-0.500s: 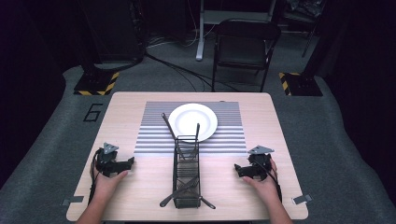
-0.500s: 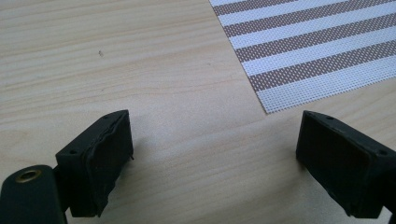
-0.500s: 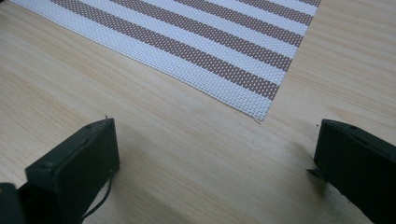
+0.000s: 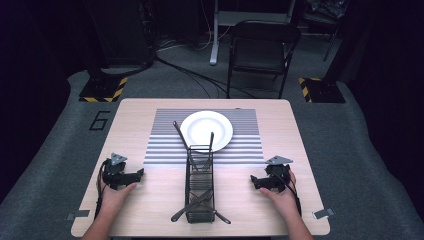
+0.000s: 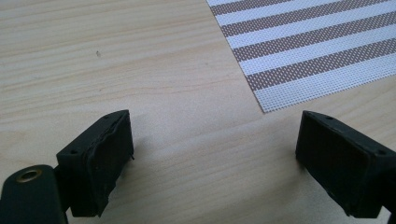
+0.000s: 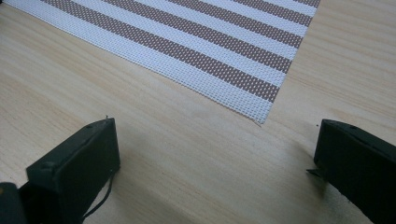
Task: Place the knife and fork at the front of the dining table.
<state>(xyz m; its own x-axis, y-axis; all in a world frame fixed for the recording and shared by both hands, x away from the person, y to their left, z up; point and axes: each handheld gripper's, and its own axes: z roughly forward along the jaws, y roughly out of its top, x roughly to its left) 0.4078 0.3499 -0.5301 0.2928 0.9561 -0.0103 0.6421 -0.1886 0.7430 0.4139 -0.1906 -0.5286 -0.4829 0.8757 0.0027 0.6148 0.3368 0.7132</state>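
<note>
A white plate (image 4: pixel 206 129) lies on a striped placemat (image 4: pixel 165 145) in the middle of the wooden table (image 4: pixel 150 210). A black wire caddy (image 4: pixel 200 185) with cutlery in it stands in front of the plate, reaching to the near edge. My left gripper (image 4: pixel 141 173) rests on the table left of the caddy, open, with bare wood between its jaws (image 5: pixel 212 154). My right gripper (image 4: pixel 253 180) rests right of the caddy, also open and holding nothing (image 6: pixel 217 161). Each gripper view shows a near corner of the placemat (image 5: pixel 299 56) (image 6: pixel 224 51) just ahead of the jaws.
A black folding chair (image 4: pixel 262 50) stands beyond the far edge of the table. Cables run over the grey floor there. Yellow-black striped bases (image 4: pixel 102 90) sit at the far left and far right. A "6" mark (image 4: pixel 100 120) lies left of the table.
</note>
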